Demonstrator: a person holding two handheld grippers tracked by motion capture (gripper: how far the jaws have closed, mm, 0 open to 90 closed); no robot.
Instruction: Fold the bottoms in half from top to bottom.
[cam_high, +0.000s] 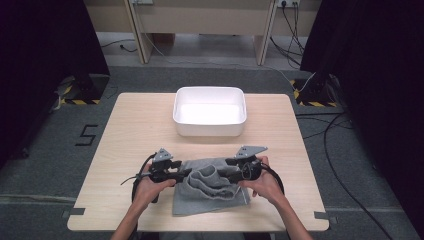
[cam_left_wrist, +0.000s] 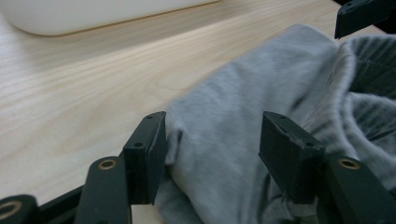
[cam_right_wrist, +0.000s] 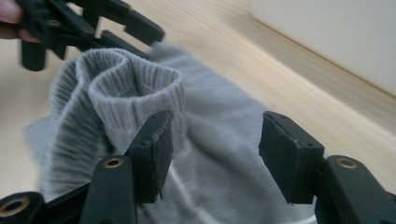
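1. Two black grippers meet over one grey garment (cam_high: 210, 187), a soft knit piece bunched into folds in the lower middle of the high view, lying on the table (cam_high: 135, 125).
2. Table: pale wood with fine straight grain, a flat rectangular top with small notches at its lower corners.
3. Garment: its body is a smooth, slightly fuzzy jersey (cam_left_wrist: 233, 121), while the left part of the right gripper view shows a ribbed cuff or hem (cam_right_wrist: 135, 93) rolled into a rounded, tube-like loop.
4. Left gripper (cam_high: 186, 172), at lower centre-left of the high view: its jaws stand apart, and in the left gripper view the blocky, matte pads (cam_left_wrist: 149, 154) flank a hump of the cloth; the left pad touches the fabric, the right one has cloth just beside it, and no squeeze shows.
5. Right gripper (cam_high: 229, 162), at lower centre-right of the high view: jaws likewise apart, with the ribbed fold brushing the left pad (cam_right_wrist: 156, 149) and flat jersey lying between the two; the right pad's face looks rough and scuffed at its edges.
6. White tub (cam_high: 210, 112), in the upper middle of the high view: smooth, glossy plastic, rectangular with rounded corners and a rolled rim, well apart from the garment.
7. Each gripper carries a grey three-cornered plate on top and brass-coloured rivets at the jaw joints.
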